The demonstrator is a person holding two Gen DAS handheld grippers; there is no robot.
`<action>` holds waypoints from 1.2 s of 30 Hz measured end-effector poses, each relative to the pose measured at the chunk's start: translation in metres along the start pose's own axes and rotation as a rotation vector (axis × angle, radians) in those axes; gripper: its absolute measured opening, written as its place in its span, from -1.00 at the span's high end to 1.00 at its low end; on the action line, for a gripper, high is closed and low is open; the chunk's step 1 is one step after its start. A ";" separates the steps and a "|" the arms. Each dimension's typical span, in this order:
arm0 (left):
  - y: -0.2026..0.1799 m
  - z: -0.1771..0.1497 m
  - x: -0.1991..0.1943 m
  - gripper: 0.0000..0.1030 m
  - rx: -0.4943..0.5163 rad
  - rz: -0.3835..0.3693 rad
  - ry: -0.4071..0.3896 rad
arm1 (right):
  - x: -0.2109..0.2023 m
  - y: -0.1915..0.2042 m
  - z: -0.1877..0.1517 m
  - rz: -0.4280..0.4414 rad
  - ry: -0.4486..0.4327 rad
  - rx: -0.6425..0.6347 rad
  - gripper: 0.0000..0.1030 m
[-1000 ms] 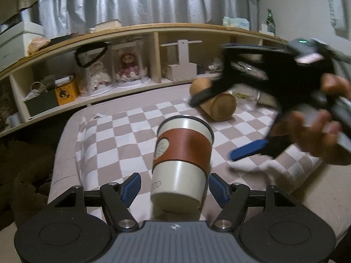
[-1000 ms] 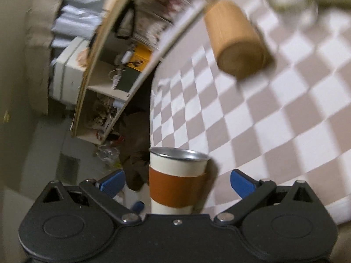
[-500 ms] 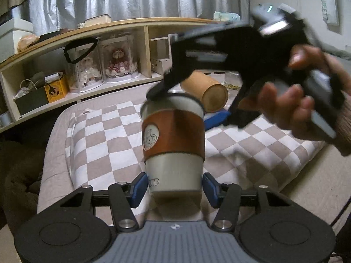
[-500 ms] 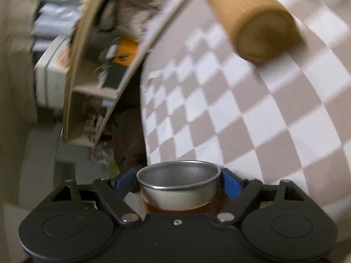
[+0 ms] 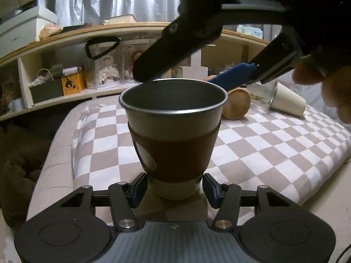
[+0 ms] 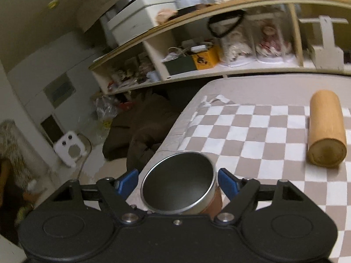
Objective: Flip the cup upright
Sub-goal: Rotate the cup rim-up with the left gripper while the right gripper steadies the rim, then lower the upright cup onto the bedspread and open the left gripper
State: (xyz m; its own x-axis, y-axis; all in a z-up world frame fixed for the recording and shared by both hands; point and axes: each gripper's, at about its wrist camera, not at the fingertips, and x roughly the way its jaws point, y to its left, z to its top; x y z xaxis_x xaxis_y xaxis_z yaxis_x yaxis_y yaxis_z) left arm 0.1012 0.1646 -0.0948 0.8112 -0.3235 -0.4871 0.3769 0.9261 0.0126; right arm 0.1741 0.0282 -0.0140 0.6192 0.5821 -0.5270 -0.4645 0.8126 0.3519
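A metal cup with a brown sleeve (image 5: 174, 140) stands upright, mouth up, on the checkered cloth (image 5: 274, 153). My left gripper (image 5: 174, 188) has its blue pads on either side of the cup's base with small gaps, open. My right gripper (image 6: 177, 183) reaches over the cup from above; in its own view the cup's rim (image 6: 178, 188) lies between its blue pads, which stand a little off it, open. In the left wrist view the right gripper's blue fingertip (image 5: 232, 77) shows behind the rim.
A wooden cylinder (image 6: 326, 131) lies on its side on the cloth to the right. A cream cup (image 5: 287, 102) and a clear glass lie tipped further right. A cluttered shelf (image 6: 197, 65) runs behind the bed. The cloth's left edge drops to dark bedding (image 6: 140, 131).
The cup went from mouth-down to upright, mouth up. The right gripper swung in over its top. Both grippers' pads now stand slightly off the cup.
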 end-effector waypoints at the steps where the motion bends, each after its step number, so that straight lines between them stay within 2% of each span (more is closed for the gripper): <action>1: 0.001 0.000 0.001 -0.09 0.000 0.004 -0.004 | 0.000 0.003 -0.001 -0.008 0.005 -0.023 -0.57; 8: 0.002 0.004 0.010 -0.09 -0.003 0.031 -0.022 | 0.001 0.003 -0.013 -0.030 0.008 -0.042 -0.57; 14: 0.005 0.006 0.003 -0.11 -0.019 0.033 0.008 | -0.007 0.003 -0.014 -0.034 -0.015 -0.044 -0.57; 19: 0.009 0.020 -0.022 -0.44 -0.064 0.087 0.045 | -0.023 0.001 -0.013 -0.039 -0.044 -0.055 -0.57; 25: 0.005 0.046 -0.068 -0.75 -0.121 0.169 0.026 | -0.055 -0.005 -0.014 -0.066 -0.095 -0.076 -0.60; 32: -0.014 0.067 -0.115 -0.99 -0.173 0.272 -0.003 | -0.099 -0.011 -0.022 -0.130 -0.157 -0.139 -0.71; 36: -0.026 0.073 -0.136 -1.00 -0.240 0.264 -0.006 | -0.119 -0.018 -0.030 -0.171 -0.160 -0.164 -0.79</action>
State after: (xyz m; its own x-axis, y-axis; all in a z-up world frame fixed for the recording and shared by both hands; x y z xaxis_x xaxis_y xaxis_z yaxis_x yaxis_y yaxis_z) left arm 0.0138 0.1702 0.0348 0.8696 -0.0671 -0.4891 0.0383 0.9969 -0.0686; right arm 0.0900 -0.0564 0.0191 0.7833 0.4441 -0.4349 -0.4324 0.8920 0.1319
